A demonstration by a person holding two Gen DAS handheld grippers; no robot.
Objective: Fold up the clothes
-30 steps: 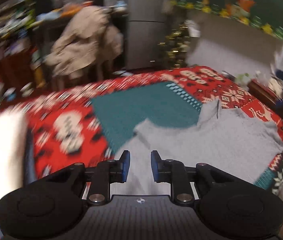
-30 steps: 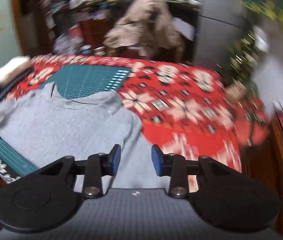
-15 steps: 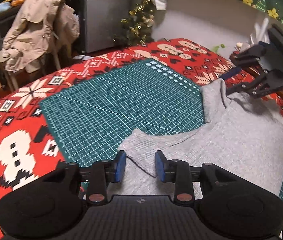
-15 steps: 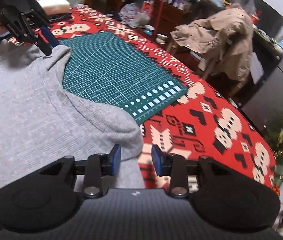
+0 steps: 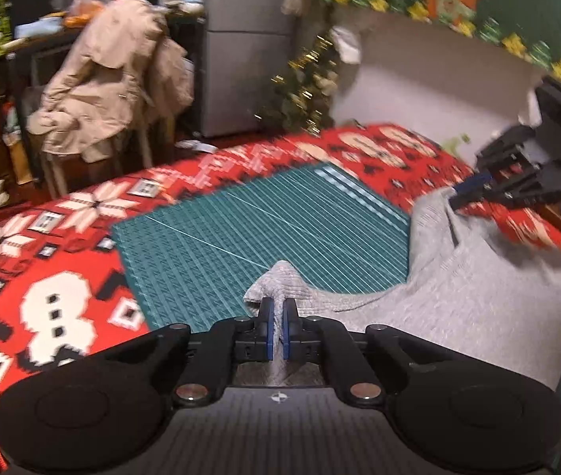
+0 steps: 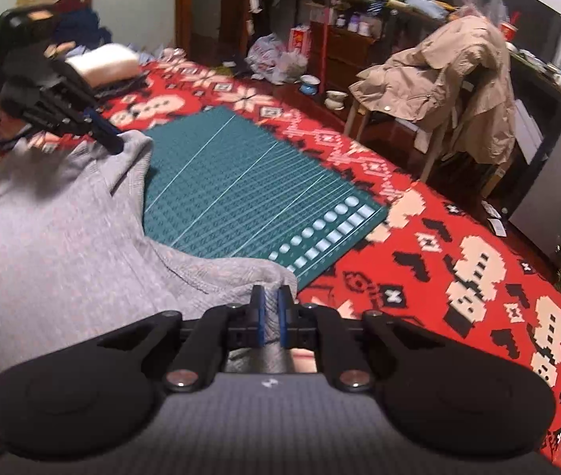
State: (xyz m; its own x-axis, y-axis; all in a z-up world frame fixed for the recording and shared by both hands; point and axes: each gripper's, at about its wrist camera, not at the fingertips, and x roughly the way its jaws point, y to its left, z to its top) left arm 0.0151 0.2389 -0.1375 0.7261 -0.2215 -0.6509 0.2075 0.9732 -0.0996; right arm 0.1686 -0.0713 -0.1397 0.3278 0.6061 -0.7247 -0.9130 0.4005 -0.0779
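We have the left gripper (image 5: 276, 326) pinched on a corner of the grey sweater (image 5: 458, 297), its blue pads (image 5: 266, 328) pressed together with a fold of knit standing up between them. Our right gripper (image 6: 269, 318) is likewise closed on the sweater's other near corner, fabric bunched between its pads. In the left view we see the right gripper across the garment, its tip at the raised edge of cloth; in the right view the left gripper shows the same way at the far left.

The sweater lies partly on the green mat (image 5: 260, 237), partly on the red patterned cloth (image 5: 42, 277) covering the table. Its edge between the two grasped corners sags in a curve over the mat. The body of the sweater spreads back toward us, wrinkled and slightly blurred.

Beyond the table we see a beige coat (image 6: 439, 79) draped over a chair, and cluttered shelves (image 6: 340, 0) behind it.
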